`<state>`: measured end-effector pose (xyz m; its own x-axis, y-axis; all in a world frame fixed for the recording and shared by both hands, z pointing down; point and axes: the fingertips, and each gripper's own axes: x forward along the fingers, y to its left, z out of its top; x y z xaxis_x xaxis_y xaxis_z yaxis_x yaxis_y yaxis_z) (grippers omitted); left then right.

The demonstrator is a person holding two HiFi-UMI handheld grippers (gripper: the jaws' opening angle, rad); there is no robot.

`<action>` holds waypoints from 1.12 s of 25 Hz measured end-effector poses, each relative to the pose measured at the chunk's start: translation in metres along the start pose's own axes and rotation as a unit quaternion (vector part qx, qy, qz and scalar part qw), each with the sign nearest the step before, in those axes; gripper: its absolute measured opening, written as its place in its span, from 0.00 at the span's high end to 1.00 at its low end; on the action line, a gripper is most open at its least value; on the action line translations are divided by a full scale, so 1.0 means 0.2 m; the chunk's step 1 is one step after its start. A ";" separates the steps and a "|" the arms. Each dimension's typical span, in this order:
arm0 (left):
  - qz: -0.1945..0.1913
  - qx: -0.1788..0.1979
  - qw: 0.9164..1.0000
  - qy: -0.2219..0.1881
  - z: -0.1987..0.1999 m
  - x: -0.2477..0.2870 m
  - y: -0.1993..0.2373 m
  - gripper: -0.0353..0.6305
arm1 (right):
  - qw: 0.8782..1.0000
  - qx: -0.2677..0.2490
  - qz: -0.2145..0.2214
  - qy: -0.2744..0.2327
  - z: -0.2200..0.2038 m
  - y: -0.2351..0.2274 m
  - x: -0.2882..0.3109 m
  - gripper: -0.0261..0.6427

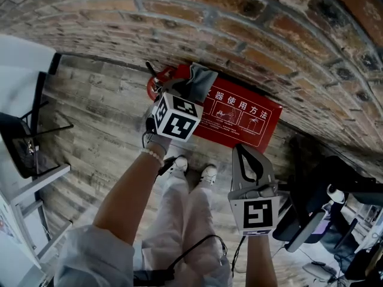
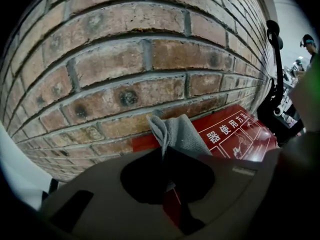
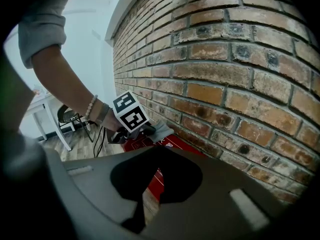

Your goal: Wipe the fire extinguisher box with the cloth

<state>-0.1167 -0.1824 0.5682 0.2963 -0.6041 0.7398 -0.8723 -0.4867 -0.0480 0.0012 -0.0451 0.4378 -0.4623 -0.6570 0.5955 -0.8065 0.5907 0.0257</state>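
Left tool (image 1: 190,93) clamped on grey cloth (image 1: 202,78). You have the cloth on left end of red fire extinguisher box (image 1: 242,117). Box lies on floor (image 1: 102,130), tight against brick wall (image 1: 287,34). Start at the end likely sets up a stroke along printed face. Right tool (image 1: 242,149): jaws together, empty, at box's near edge. Judged parked clear of wipe path.
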 end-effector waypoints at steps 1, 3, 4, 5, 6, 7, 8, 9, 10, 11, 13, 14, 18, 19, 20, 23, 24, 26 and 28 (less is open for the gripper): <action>0.002 -0.002 1.000 0.000 -0.01 -0.01 0.02 0.93 | 1.000 0.000 0.000 0.001 0.00 0.00 0.00 0.95; 0.006 -0.002 1.000 0.001 -0.02 -0.02 0.05 0.93 | 1.000 0.000 -0.001 0.002 0.00 0.02 0.00 0.95; 0.008 -0.001 1.000 0.002 -0.03 -0.02 0.06 0.93 | 1.000 0.001 -0.001 0.002 0.00 0.02 0.00 0.95; 0.011 -0.001 1.000 0.003 -0.03 -0.02 0.07 0.93 | 1.000 0.002 -0.001 0.003 0.00 0.02 0.00 0.95; 0.013 -0.001 1.000 0.003 -0.04 -0.03 0.09 0.93 | 1.000 0.002 0.000 0.003 0.00 0.03 0.00 0.95; 0.016 -0.002 1.000 0.004 -0.04 -0.03 0.10 0.93 | 1.000 0.001 0.000 0.003 0.00 0.03 0.00 0.95; 0.019 -0.003 1.000 0.004 -0.05 -0.03 0.12 0.93 | 1.000 -0.001 0.001 0.003 0.00 0.04 0.00 0.95; 0.023 -0.004 1.000 0.004 -0.05 -0.04 0.13 0.93 | 1.000 -0.002 0.002 0.003 0.00 0.04 0.00 0.95; 0.027 -0.006 1.000 0.004 -0.06 -0.05 0.15 0.93 | 1.000 -0.003 0.003 0.002 0.00 0.05 0.01 0.95; 0.030 -0.009 1.000 0.003 -0.07 -0.05 0.17 0.93 | 1.000 -0.002 0.003 0.001 0.00 0.05 0.01 0.95; 0.033 -0.012 0.999 0.004 -0.08 -0.06 0.18 0.93 | 1.000 -0.001 0.004 0.001 0.01 0.05 0.01 0.95; 0.033 -0.011 0.999 0.005 -0.09 -0.07 0.19 0.93 | 1.000 -0.001 0.005 0.001 0.01 0.06 0.01 0.95; 0.029 -0.011 0.999 0.008 -0.09 -0.07 0.19 0.93 | 1.000 -0.002 0.005 0.001 0.01 0.06 0.01 0.95; 0.029 -0.011 0.999 0.008 -0.09 -0.07 0.19 0.93 | 1.000 -0.002 0.004 0.001 0.01 0.06 0.01 0.95; 0.028 -0.011 1.000 0.008 -0.09 -0.07 0.19 0.93 | 1.000 -0.002 0.004 0.000 0.00 0.06 0.00 0.95; 0.027 -0.013 1.000 0.008 -0.09 -0.07 0.19 0.93 | 1.000 0.001 0.001 -0.002 0.00 0.05 -0.01 0.95; 0.024 -0.018 1.000 0.006 -0.09 -0.08 0.18 0.93 | 1.000 0.002 0.000 -0.003 0.00 0.05 -0.02 0.95; 0.017 -0.026 1.000 -0.002 -0.07 -0.11 0.15 0.93 | 1.000 0.006 -0.004 -0.005 0.00 0.04 -0.05 0.95; 0.009 -0.024 1.000 -0.008 -0.07 -0.15 0.11 0.93 | 1.000 0.009 -0.007 -0.006 -0.01 0.03 -0.09 0.95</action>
<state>-0.1497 -0.1669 0.5547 0.2861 -0.6228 0.7282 -0.8950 -0.4452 -0.0291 0.0050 -0.0295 0.4288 -0.4555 -0.6712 0.5848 -0.8192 0.5732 0.0198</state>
